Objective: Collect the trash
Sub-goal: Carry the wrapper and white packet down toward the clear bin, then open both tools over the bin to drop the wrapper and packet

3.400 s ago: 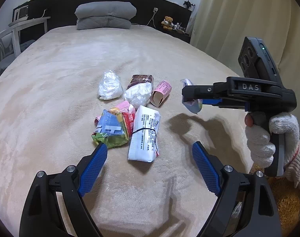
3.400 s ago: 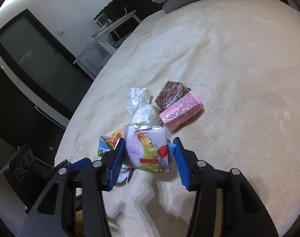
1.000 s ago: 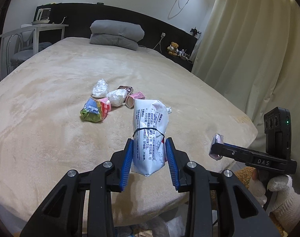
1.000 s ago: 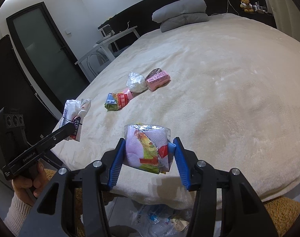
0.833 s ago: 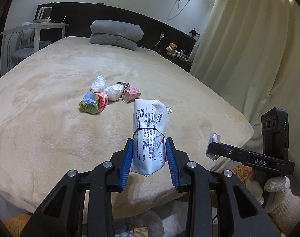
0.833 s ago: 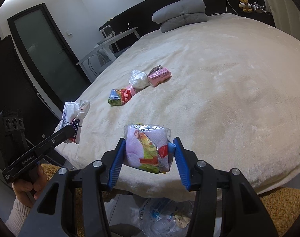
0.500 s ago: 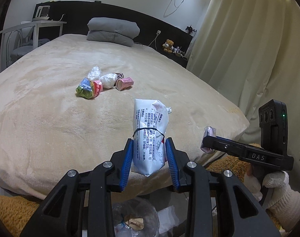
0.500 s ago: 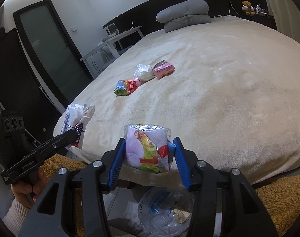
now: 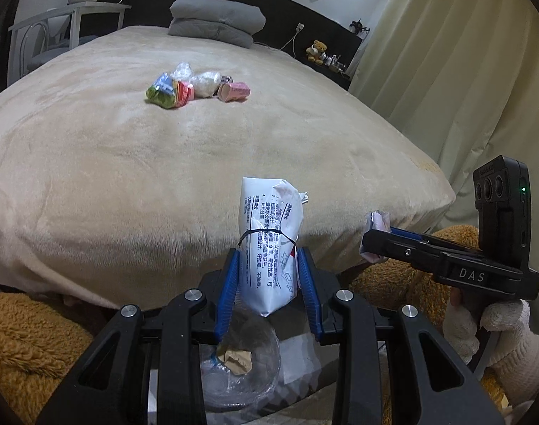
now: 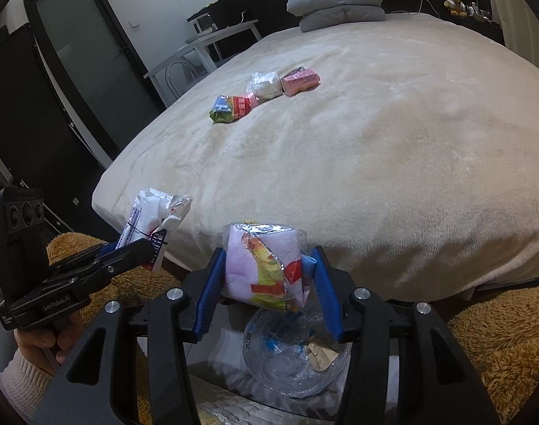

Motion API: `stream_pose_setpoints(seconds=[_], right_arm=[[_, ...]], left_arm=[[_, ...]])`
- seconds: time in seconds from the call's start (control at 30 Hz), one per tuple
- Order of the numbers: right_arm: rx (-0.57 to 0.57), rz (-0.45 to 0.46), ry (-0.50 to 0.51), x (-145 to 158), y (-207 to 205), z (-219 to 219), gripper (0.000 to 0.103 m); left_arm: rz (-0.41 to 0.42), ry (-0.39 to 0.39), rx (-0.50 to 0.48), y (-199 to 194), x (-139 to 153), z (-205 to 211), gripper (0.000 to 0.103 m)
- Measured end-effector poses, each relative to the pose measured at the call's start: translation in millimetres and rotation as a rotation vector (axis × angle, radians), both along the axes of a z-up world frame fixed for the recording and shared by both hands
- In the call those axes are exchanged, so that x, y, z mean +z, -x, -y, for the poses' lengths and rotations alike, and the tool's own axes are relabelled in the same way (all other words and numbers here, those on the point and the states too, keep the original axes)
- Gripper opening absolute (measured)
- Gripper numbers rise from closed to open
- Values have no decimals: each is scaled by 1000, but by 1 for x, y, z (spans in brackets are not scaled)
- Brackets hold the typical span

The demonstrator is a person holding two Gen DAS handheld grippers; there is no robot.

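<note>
My left gripper (image 9: 269, 279) is shut on a white printed packet (image 9: 271, 233) bound by a black band, held past the foot of the bed. My right gripper (image 10: 265, 283) is shut on a pink and white crumpled wrapper (image 10: 264, 265). Under both hangs a clear plastic trash bag (image 9: 241, 361) (image 10: 294, 357) on the floor, with some scraps inside. Each gripper shows in the other's view: the right one (image 9: 374, 235) at the right, the left one (image 10: 152, 237) at the left. More trash lies in a small pile on the bed (image 9: 195, 88) (image 10: 262, 95).
The beige bed (image 9: 127, 177) fills the middle, with grey pillows (image 9: 216, 21) at its head. A brown fuzzy rug (image 10: 499, 333) lies around the bag. Curtains (image 9: 446, 71) hang at the right, a white desk (image 9: 67, 17) and a dark door (image 10: 85, 56) stand at the left.
Both grippers have drawn back from the bed and sunk with their loads. The trash pile now looks farther away, and the clear bag has come into view beneath the fingers.
</note>
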State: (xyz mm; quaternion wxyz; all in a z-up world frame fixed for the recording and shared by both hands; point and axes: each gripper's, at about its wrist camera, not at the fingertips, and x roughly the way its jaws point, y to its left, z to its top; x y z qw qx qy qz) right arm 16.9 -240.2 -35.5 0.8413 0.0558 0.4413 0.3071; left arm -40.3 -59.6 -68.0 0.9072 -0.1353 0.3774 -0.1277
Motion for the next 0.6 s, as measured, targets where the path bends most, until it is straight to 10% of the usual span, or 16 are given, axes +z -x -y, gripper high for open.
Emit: stream_pose_setpoints(seconds=[0.6], right_arm=[[23,-343,131,-87,-16,-11,49]], left_arm=[[-403,-109,-42,-25,-89,24,33]])
